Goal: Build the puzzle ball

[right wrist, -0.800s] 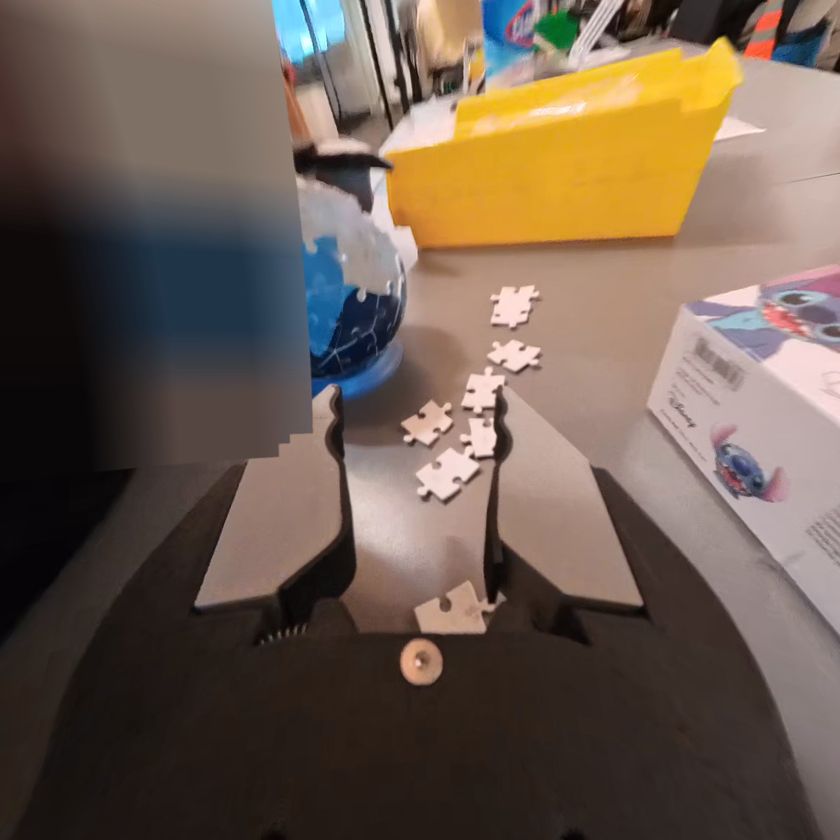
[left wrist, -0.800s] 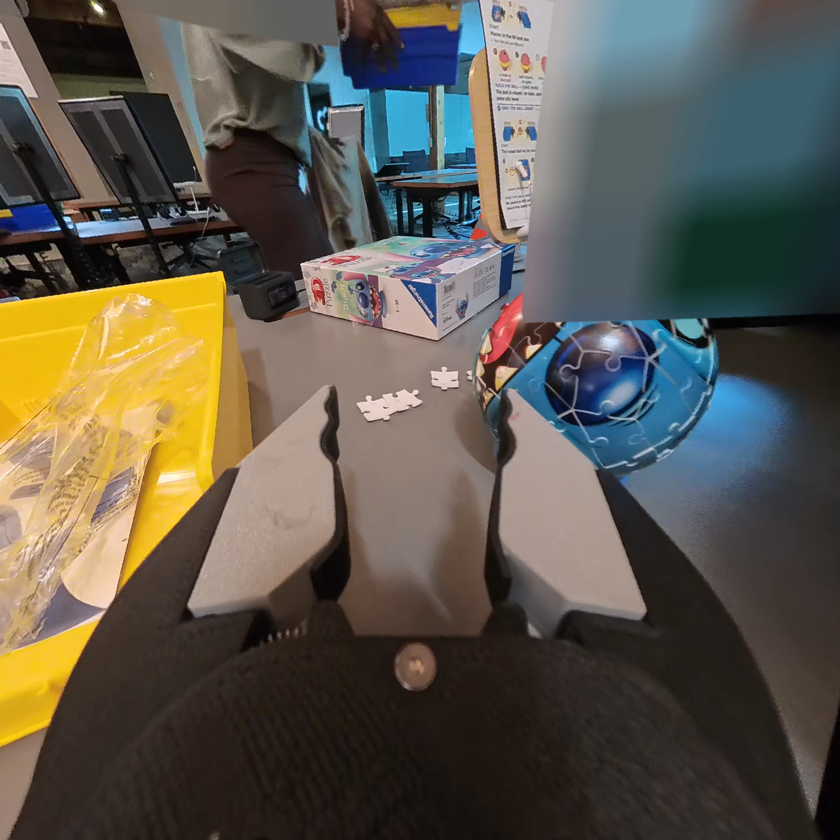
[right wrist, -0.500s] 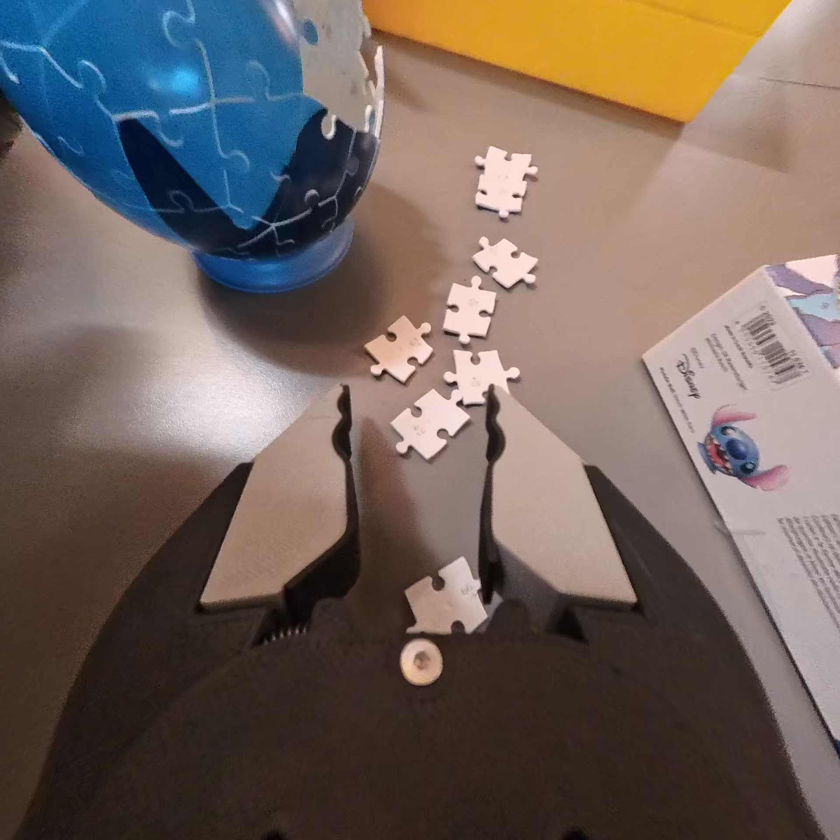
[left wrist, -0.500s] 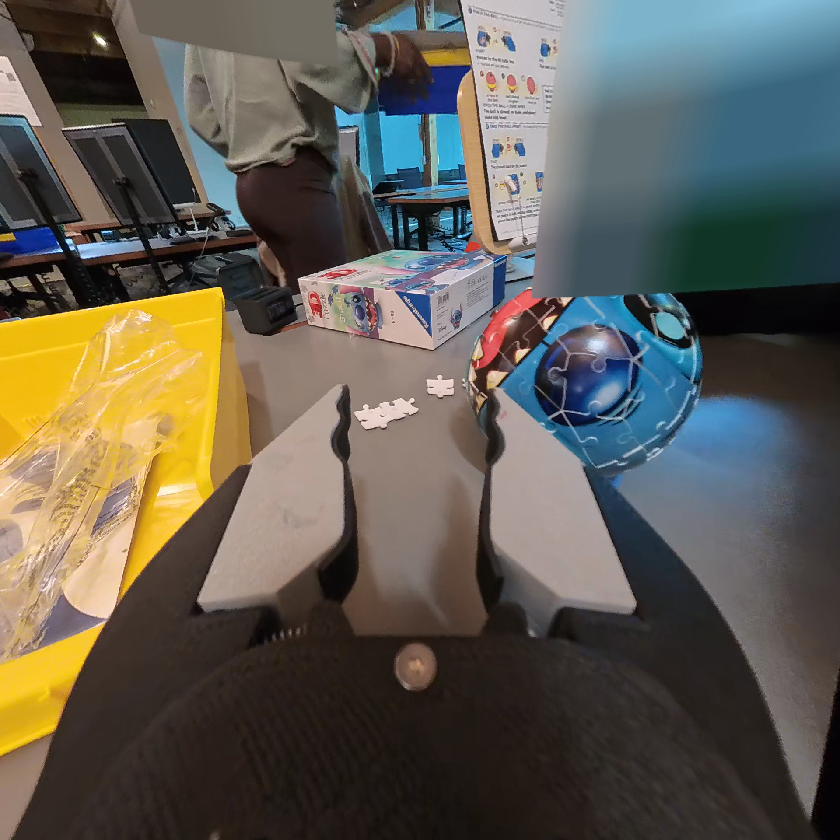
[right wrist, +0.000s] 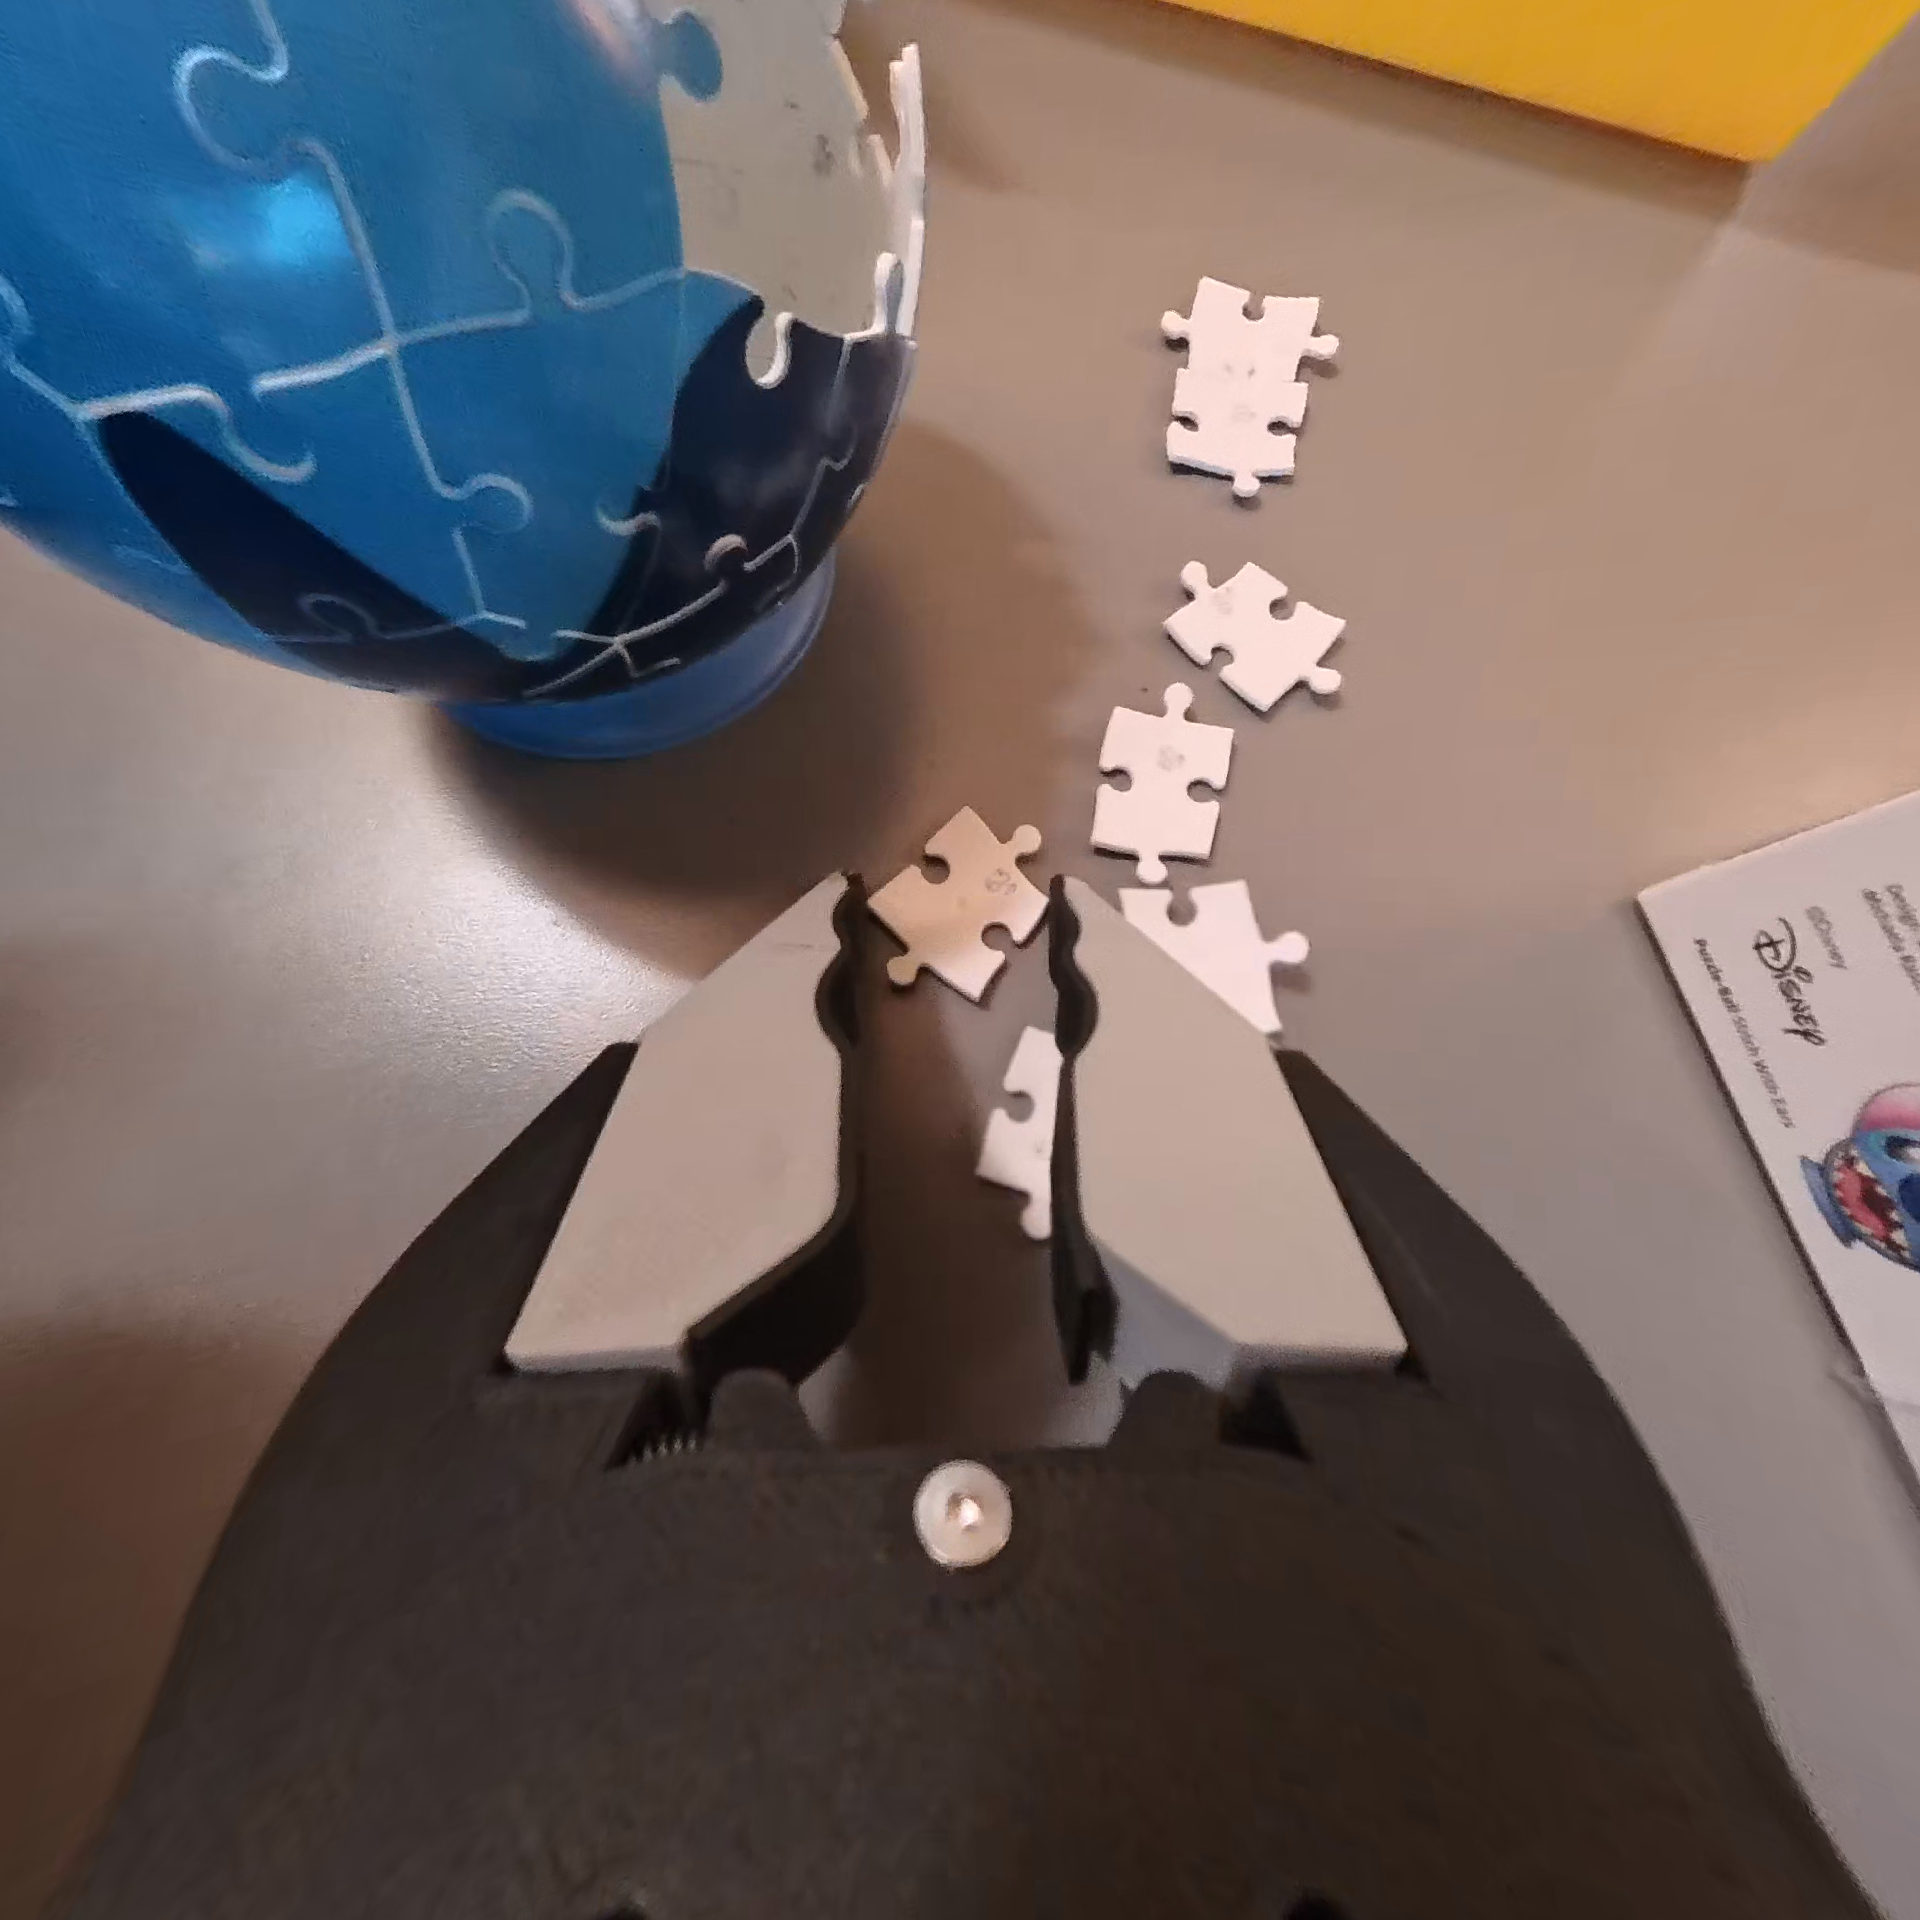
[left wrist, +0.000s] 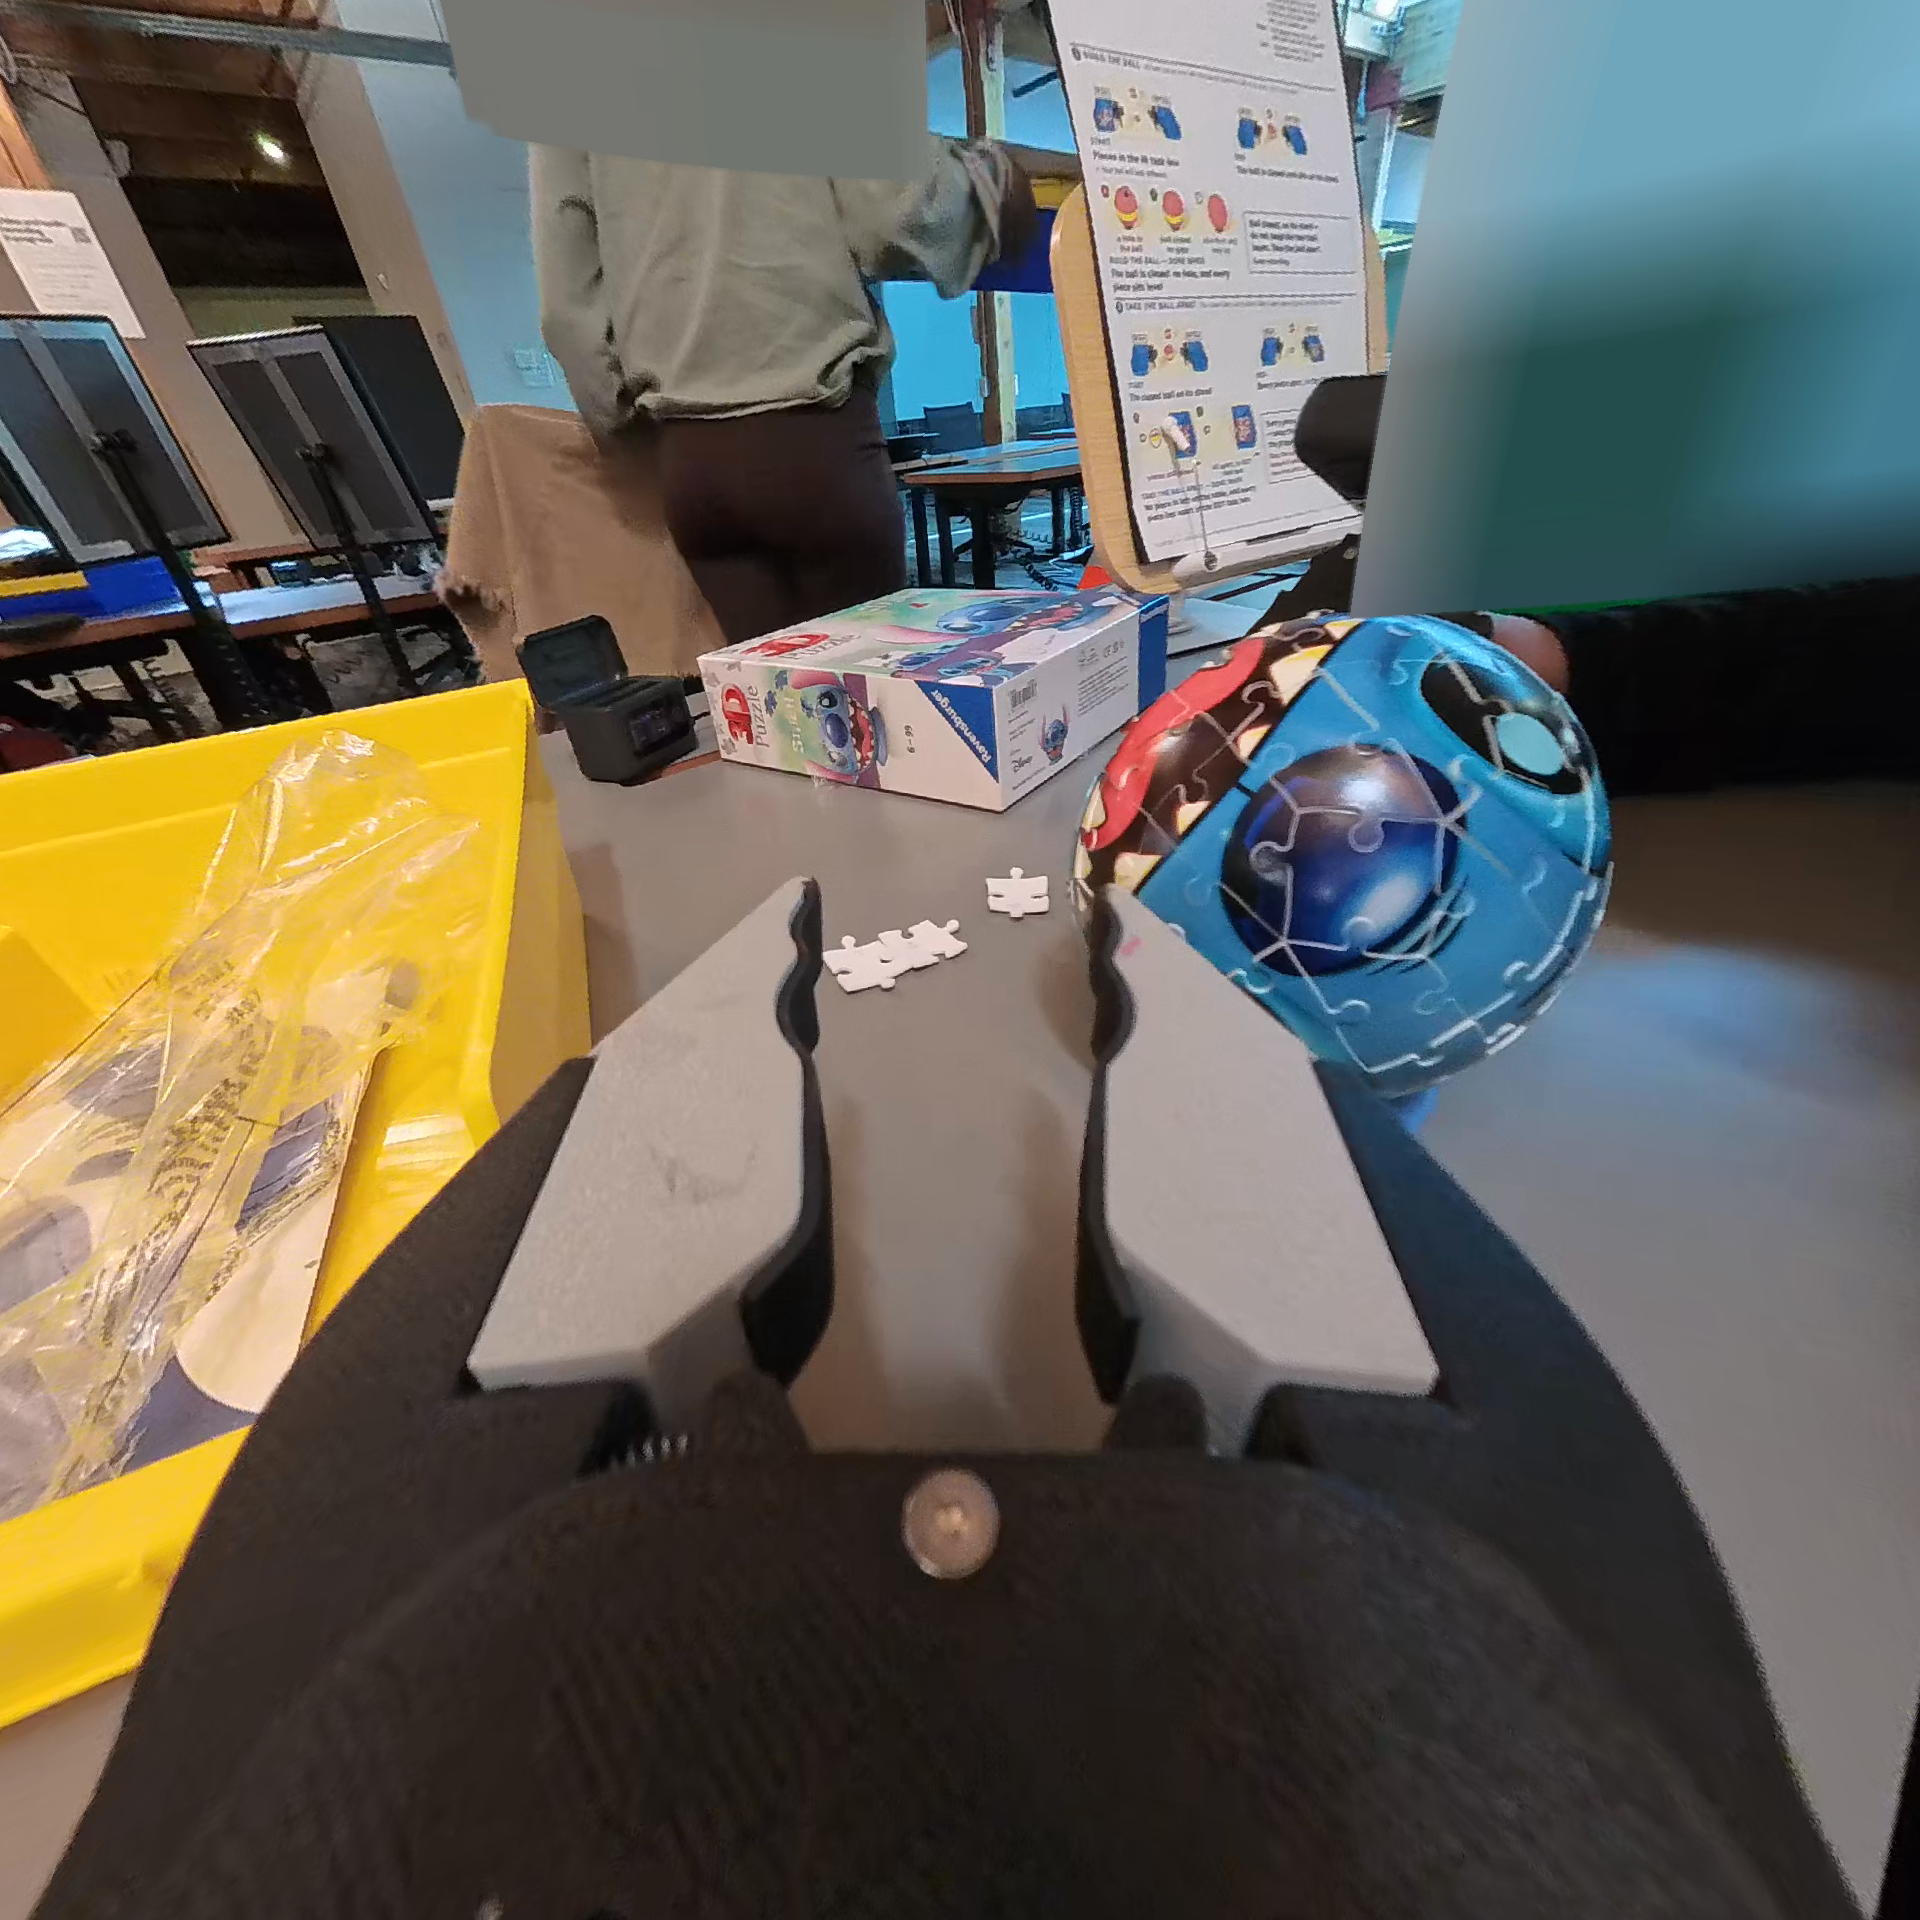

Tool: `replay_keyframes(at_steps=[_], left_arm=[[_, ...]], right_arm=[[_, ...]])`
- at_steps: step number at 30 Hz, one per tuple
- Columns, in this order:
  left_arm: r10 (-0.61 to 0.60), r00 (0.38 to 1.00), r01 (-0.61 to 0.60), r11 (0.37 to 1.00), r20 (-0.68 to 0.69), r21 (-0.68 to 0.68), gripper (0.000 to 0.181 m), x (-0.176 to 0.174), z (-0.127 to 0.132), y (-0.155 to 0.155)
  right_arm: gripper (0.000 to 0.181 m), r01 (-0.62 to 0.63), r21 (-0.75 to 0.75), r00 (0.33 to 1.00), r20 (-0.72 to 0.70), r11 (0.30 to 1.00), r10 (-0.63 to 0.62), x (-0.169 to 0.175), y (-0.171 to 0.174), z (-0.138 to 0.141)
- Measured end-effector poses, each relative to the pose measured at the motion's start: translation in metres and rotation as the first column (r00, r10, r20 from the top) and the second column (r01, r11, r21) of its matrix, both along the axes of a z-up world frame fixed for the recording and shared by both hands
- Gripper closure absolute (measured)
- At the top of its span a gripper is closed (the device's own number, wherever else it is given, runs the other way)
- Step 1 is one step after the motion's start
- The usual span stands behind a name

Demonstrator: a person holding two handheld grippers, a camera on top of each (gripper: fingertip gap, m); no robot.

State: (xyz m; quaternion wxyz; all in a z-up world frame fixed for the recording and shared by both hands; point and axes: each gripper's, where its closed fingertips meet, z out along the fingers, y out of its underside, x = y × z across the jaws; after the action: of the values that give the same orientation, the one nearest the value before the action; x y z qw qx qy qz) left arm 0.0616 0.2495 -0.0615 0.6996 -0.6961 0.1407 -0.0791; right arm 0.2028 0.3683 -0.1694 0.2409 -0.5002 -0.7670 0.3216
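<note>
Counter [left wrist: 935,1143]: one grey surface, carrying everything below.
Yellow bin [left wrist: 114,831]: one, at the left in the left wrist view, with a crumpled clear plastic bag [left wrist: 208,987] and a printed sheet inside. The right wrist view catches only a strip of its yellow wall at the top edge.
Puzzle ball [left wrist: 1351,862]: one, partly built, sitting on a blue ring stand [right wrist: 644,696]. The left wrist view shows its printed face: blue, with a dark round patch and a red and black area. The right wrist view shows the far side, where the shell stops at a jagged open edge with pale inner surface visible.
Puzzle box [left wrist: 925,696]: one, lying flat behind the loose pieces. The right wrist view shows only a corner of it at the right edge.
Instruction sheet [left wrist: 1216,281]: one, upright on a wooden stand, seen in the left wrist view only.
Small black case [left wrist: 613,707]: one, by the bin's far corner, left wrist view only.
Person [left wrist: 748,343]: one, standing behind the counter, left wrist view only.
Loose pieces [right wrist: 1164,779]: six white lots in the right wrist view, the farthest being two pieces joined. The left wrist view shows only two lots.
Left gripper [left wrist: 945,914]: jaws apart, empty, right finger just beside the ball.
Right gripper [right wrist: 951,894]: jaws apart, straddling one piece [right wrist: 961,899] at the fingertips; whether it touches, I cannot tell.
</note>
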Motion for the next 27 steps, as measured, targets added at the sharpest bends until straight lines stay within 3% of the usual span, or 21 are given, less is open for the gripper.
replay_keyframes(at_steps=[8,13,19,22,27], left_arm=[[0.031,0.999,-0.03,0.999,-0.025,0.025,0.144,-0.002,0.008,-0.002],[-0.1,0.968,0.097,0.995,-0.231,-0.027,0.146,0.019,0.041,0.011],[-0.251,0.756,0.26,0.963,-0.605,-0.074,0.146,0.07,0.078,0.063],[-0.338,0.659,0.357,0.927,-0.672,-0.115,0.149,0.098,0.073,0.088],[-0.438,0.585,0.466,0.87,-0.683,-0.16,0.152,0.134,0.074,0.105]], right_arm=[[0.149,0.021,0.011,1.0,-0.022,1.0,-0.021,0.006,0.006,0.006],[0.15,0.055,-0.156,0.989,-0.127,0.986,-0.075,0.006,0.019,0.051],[0.149,-0.086,-0.495,0.974,-0.225,0.865,-0.032,-0.001,0.007,0.131],[0.15,-0.167,-0.62,0.964,-0.267,0.767,-0.005,-0.005,-0.003,0.16],[0.15,-0.245,-0.733,0.956,-0.29,0.634,0.035,-0.005,-0.014,0.179]])
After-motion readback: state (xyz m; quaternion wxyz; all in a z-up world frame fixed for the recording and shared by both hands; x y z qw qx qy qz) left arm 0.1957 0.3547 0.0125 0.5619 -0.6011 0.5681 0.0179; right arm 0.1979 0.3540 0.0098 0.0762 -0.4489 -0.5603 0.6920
